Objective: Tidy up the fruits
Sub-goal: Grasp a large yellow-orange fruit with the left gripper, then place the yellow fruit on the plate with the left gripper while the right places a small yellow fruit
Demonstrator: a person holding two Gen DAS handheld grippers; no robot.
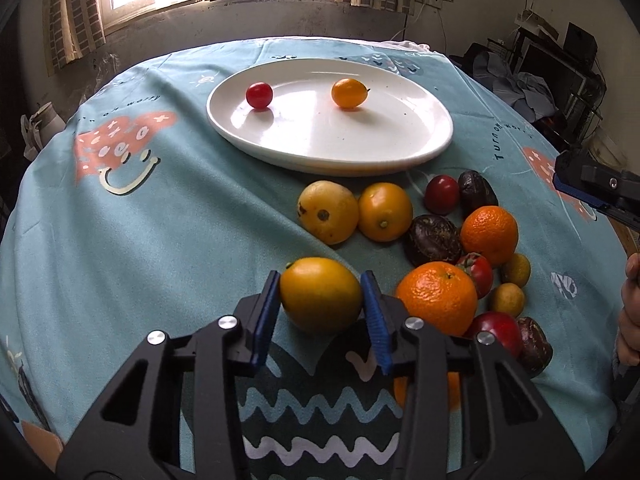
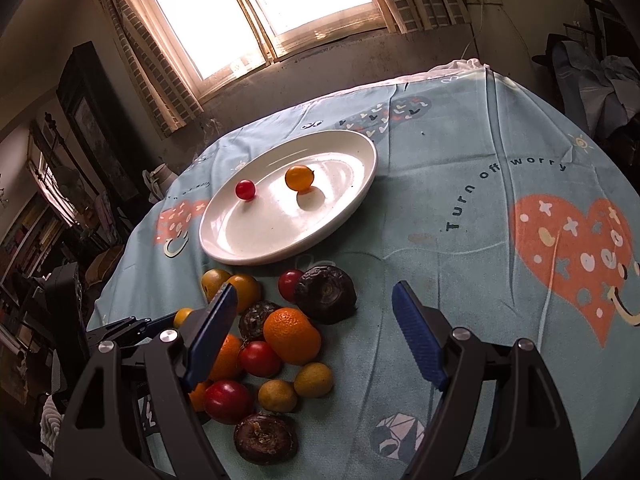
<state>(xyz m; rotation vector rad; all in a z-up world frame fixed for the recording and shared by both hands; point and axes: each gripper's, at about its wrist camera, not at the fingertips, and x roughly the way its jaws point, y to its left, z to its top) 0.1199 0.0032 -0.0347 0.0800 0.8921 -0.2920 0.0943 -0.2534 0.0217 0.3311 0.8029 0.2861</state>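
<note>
A white plate (image 1: 420, 148) at the back of the table holds a red cherry tomato (image 1: 259, 95) and a small orange fruit (image 1: 349, 93). My left gripper (image 1: 321, 296) is shut on a yellow-orange fruit (image 1: 320, 294) that rests on the cloth. To its right lies a pile of fruits: oranges (image 1: 438, 302), yellow fruits (image 1: 328, 212), red tomatoes (image 1: 441, 194) and dark passion fruits (image 1: 432, 240). My right gripper (image 2: 314, 320) is open and empty, above the same pile (image 2: 292, 334). The plate also shows in the right wrist view (image 2: 360, 200).
A light blue printed tablecloth (image 1: 160, 220) covers the round table. A window and a wall stand behind the table. Cluttered shelves are at the right (image 1: 560, 68). The person's hand (image 1: 630, 312) is at the right edge.
</note>
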